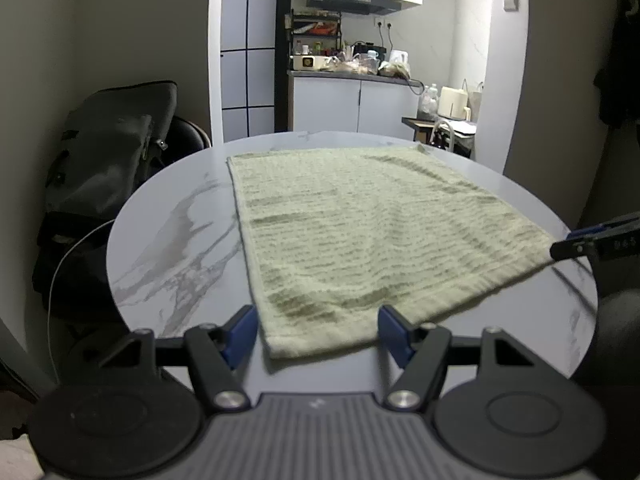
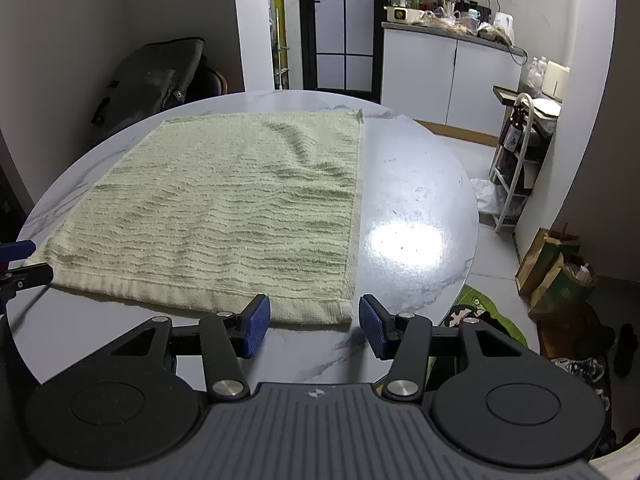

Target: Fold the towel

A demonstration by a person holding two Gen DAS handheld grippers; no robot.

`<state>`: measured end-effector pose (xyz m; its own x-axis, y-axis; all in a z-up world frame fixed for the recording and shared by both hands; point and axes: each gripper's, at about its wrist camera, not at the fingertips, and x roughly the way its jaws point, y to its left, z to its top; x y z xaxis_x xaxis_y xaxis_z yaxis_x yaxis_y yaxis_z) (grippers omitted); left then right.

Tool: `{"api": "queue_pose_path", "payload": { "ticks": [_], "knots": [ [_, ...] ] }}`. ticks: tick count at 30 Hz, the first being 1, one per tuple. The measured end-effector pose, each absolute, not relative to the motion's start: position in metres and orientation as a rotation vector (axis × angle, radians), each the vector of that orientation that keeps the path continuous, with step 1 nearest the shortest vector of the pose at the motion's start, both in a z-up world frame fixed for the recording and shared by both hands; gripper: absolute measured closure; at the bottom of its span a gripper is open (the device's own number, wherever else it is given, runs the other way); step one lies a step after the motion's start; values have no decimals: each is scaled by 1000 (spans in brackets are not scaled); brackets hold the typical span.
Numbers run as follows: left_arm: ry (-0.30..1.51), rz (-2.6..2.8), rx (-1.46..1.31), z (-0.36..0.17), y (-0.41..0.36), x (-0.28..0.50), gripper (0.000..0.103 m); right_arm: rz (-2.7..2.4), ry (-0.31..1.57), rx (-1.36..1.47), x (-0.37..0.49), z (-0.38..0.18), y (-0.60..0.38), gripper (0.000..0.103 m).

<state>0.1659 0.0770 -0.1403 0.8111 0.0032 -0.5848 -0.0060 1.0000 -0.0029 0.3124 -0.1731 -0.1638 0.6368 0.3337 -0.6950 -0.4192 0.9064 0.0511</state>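
A pale green ribbed towel (image 1: 360, 232) lies spread flat on a round white marble table (image 1: 172, 248). My left gripper (image 1: 318, 330) is open, its blue pads on either side of the towel's near left corner. My right gripper (image 2: 314, 326) is open around the near right corner of the towel (image 2: 224, 208). Each gripper shows at the edge of the other's view: the right one (image 1: 568, 246) at the towel's right corner, the left one (image 2: 24, 268) at its left corner.
A dark bag (image 1: 108, 152) rests on a chair left of the table. A kitchen counter with clutter (image 1: 352, 68) stands behind. A white rack (image 2: 516, 160) and paper bags (image 2: 556, 272) stand on the floor to the right of the table (image 2: 420, 208).
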Motion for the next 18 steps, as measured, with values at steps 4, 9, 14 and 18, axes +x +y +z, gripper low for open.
{"api": "queue_pose_path", "payload": {
  "ticks": [4,9,14,18],
  "knots": [
    [622,6,10,-141,74,167,33,428,779,-107,315,-165,-174,49],
    [615,9,3,-142,75,168,34,445,770,-148,311,-167,-169,49],
    [617,6,4,-142,75,169,34,444,772,-140,312,-166,-169,49],
    [626,2,0,-140,77,172,34,450,773,-142,311,-166,-168,49]
  ]
}}
